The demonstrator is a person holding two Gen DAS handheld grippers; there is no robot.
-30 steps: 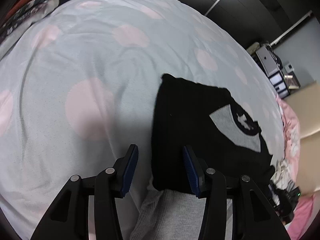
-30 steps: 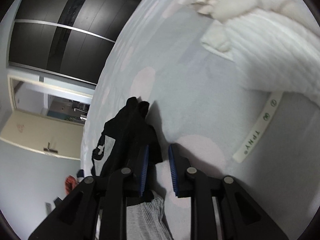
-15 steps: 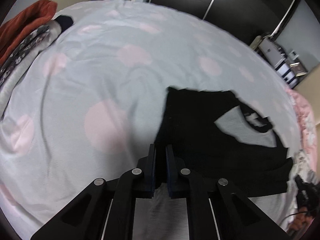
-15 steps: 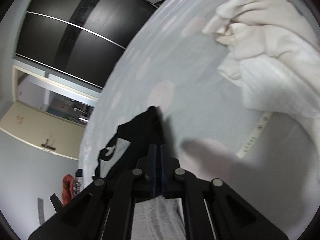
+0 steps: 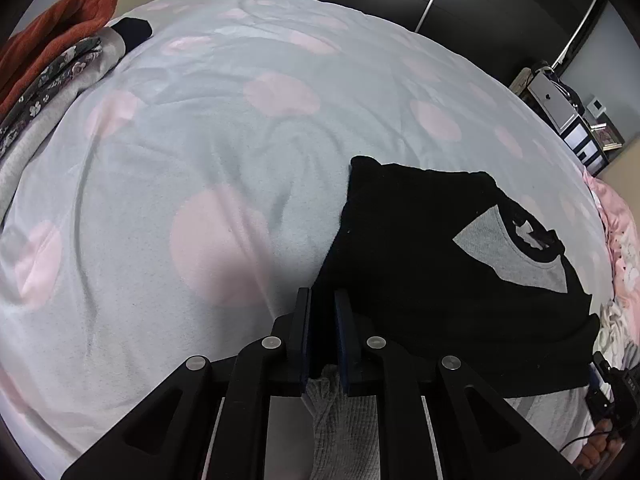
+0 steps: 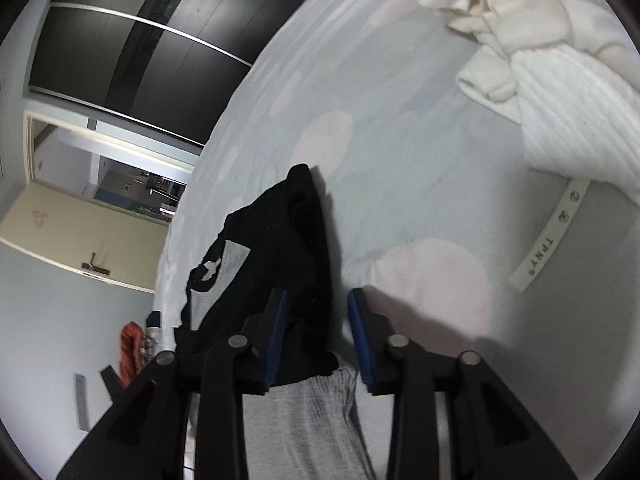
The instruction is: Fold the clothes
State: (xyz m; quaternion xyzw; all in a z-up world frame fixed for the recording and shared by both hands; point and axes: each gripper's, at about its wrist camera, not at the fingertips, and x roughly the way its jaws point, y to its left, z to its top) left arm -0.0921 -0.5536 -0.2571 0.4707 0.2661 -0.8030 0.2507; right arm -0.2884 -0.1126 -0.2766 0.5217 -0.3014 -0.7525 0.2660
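Observation:
A black and grey sweatshirt (image 5: 420, 248) lies folded on the pale bedsheet with pink dots (image 5: 208, 168). My left gripper (image 5: 322, 312) is shut on the sweatshirt's near left edge, where black cloth meets a grey part. In the right wrist view the sweatshirt (image 6: 288, 240) runs away from me. My right gripper (image 6: 318, 312) is open, its blue pads on either side of the sweatshirt's near edge, over the grey cloth (image 6: 308, 420).
A pile of red, floral and grey clothes (image 5: 48, 64) lies at the bed's far left. White and cream clothes (image 6: 560, 64) with a labelled strap (image 6: 548, 236) lie to the right. Dark wardrobe doors (image 6: 140, 48) stand behind the bed.
My left gripper closed on the sweatshirt's edge and stays shut. My right gripper closed on the edge half a second ago and has now opened again.

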